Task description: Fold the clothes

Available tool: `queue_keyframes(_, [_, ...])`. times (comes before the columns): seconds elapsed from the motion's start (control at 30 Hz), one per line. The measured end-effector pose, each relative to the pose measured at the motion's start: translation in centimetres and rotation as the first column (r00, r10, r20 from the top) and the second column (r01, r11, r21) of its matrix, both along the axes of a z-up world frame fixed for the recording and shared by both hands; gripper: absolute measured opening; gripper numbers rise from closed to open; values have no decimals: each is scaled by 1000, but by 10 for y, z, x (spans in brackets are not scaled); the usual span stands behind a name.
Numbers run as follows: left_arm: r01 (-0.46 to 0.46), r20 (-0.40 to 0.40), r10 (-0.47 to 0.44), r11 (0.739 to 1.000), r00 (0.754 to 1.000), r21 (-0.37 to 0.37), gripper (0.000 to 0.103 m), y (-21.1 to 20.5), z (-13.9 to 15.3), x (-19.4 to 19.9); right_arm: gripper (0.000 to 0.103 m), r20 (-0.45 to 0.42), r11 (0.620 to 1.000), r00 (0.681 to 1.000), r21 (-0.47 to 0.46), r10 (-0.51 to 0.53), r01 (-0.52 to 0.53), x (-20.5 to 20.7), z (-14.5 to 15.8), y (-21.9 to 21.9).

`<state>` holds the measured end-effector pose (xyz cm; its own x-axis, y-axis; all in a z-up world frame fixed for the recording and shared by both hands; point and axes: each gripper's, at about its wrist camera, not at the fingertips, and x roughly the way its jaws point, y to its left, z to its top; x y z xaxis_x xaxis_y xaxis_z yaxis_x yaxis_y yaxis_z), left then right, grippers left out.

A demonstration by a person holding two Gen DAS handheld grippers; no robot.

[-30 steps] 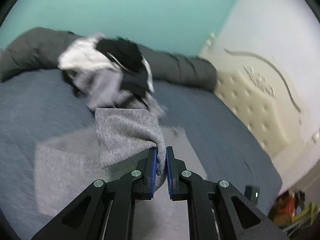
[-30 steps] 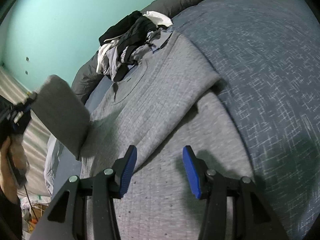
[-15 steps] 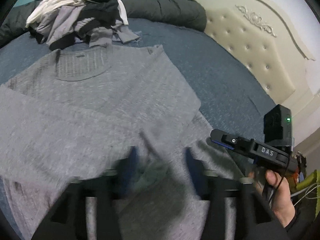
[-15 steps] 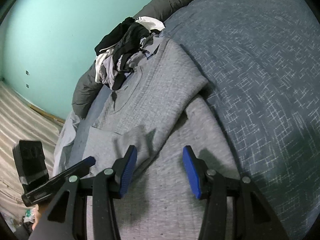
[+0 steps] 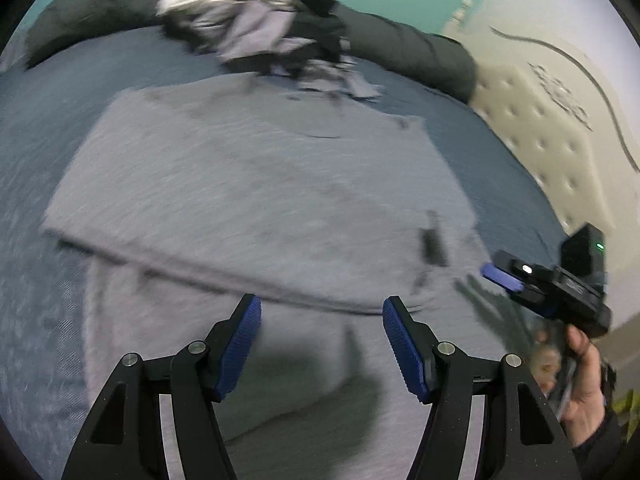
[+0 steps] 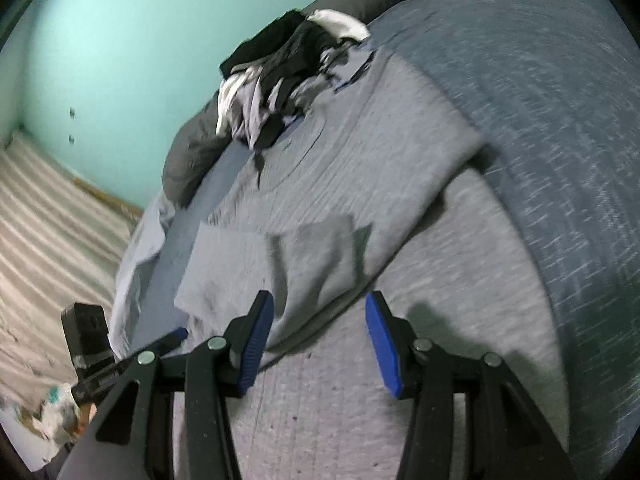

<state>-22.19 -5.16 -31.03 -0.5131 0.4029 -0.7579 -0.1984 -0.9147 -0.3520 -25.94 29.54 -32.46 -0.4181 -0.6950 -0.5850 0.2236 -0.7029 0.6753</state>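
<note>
A grey knit sweater (image 5: 260,200) lies flat on the blue bed cover (image 5: 40,140), neck toward the far clothes pile. One sleeve (image 6: 316,264) is laid across its body. My left gripper (image 5: 322,340) hovers low over the sweater's near part, open, with nothing between its blue pads. My right gripper (image 6: 320,340) is also open over the sweater's lower part, just short of the sleeve's end, and holds nothing. Each gripper shows in the other's view: the right gripper (image 5: 504,276) at the sweater's right edge, held by a hand (image 5: 580,380), and the left gripper (image 6: 176,336) at the far left.
A pile of black, white and grey clothes (image 6: 288,76) sits beyond the sweater's neck. Behind it runs a dark grey rolled duvet (image 5: 420,60) along a teal wall (image 6: 120,40). A cream tufted headboard (image 5: 560,140) bounds the right side. Striped fabric (image 6: 48,220) lies off the bed's left.
The left gripper let go of the grey sleeve, opened and dropped low over the sweater. The sleeve now rests across the sweater's body. The right gripper has stayed open, almost in place.
</note>
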Motion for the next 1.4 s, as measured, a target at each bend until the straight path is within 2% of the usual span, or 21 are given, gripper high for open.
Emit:
queue_keyframes(0.1, [-68, -38, 66, 996, 997, -55, 67, -19, -7, 12, 49, 5, 999, 1000, 35, 14, -14, 5, -1, -12])
queue_keyframes(0.3, [-154, -40, 155, 988, 987, 6, 67, -51, -24, 28, 49, -37, 995, 999, 103, 24, -20, 12, 10, -35])
queue_keyframes(0.5, [-160, -26, 161, 986, 987, 41, 67, -63, -38, 38, 49, -82, 975, 995, 221, 50, -31, 1, 30, -62])
queue_keyframes(0.6, [-147, -42, 148, 989, 988, 36, 67, -63, -33, 40, 49, -93, 952, 993, 304, 67, -36, -13, 37, -78])
queue_keyframes(0.77, [-151, -45, 153, 987, 987, 50, 67, -70, -30, 43, 49, -29, 893, 996, 446, 87, -65, -31, 21, -104])
queue_keyframes(0.8, [-158, -36, 160, 985, 986, 68, 67, -73, -32, 43, 47, -26, 883, 995, 464, 94, -71, -31, 19, -106])
queue_keyframes(0.83, [-163, -30, 166, 983, 986, 82, 67, -75, -32, 44, 34, -31, 876, 994, 477, 101, -74, -30, 17, -107])
queue_keyframes(0.87, [-167, -24, 170, 981, 985, 94, 67, -77, -33, 45, 27, -41, 865, 994, 498, 102, -69, -29, 15, -107])
queue_keyframes(0.9, [-170, -24, 173, 980, 985, 99, 67, -78, -33, 45, 16, -43, 860, 994, 507, 99, -64, -28, 14, -105])
queue_keyframes(0.93, [-172, -29, 176, 980, 984, 100, 67, -79, -32, 46, 11, -41, 861, 995, 504, 95, -62, -26, 14, -103])
queue_keyframes(1.0, [-175, -42, 181, 979, 983, 106, 67, -81, -28, 46, 6, -51, 869, 996, 494, 68, -34, -21, 18, -91])
queue_keyframes(1.17, [-187, -55, 195, 974, 979, 126, 67, -89, -22, 47, 4, -93, 878, 994, 478, 51, 0, 14, 41, -60])
queue_keyframes(1.4, [-196, -54, 206, 969, 977, 150, 67, -93, -21, 49, 4, 64, 919, 998, 394, 13, -37, 44, 11, -26])
